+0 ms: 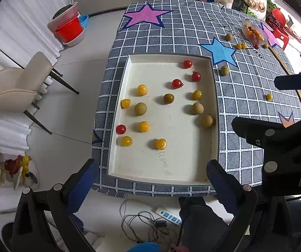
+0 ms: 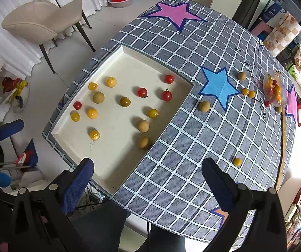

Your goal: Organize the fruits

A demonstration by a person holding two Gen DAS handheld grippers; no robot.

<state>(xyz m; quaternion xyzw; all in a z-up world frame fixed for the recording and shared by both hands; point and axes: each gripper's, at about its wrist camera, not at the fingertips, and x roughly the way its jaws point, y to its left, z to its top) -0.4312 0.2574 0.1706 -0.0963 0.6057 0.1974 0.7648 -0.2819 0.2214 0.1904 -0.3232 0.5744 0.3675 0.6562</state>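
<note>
Jaws on both the left gripper and right gripper gape wide and empty over the bench, near a lone yellow cherry tomato, small, soft, squishy, best pinched gently around its middle.

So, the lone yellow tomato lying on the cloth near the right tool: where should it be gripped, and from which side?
Grip the yellow tomato across its middle, coming straight down from above. It is small and round, sits alone on the flat cloth with nothing beside it, and the right tool is open. Close gently; it may roll or squash.
</note>
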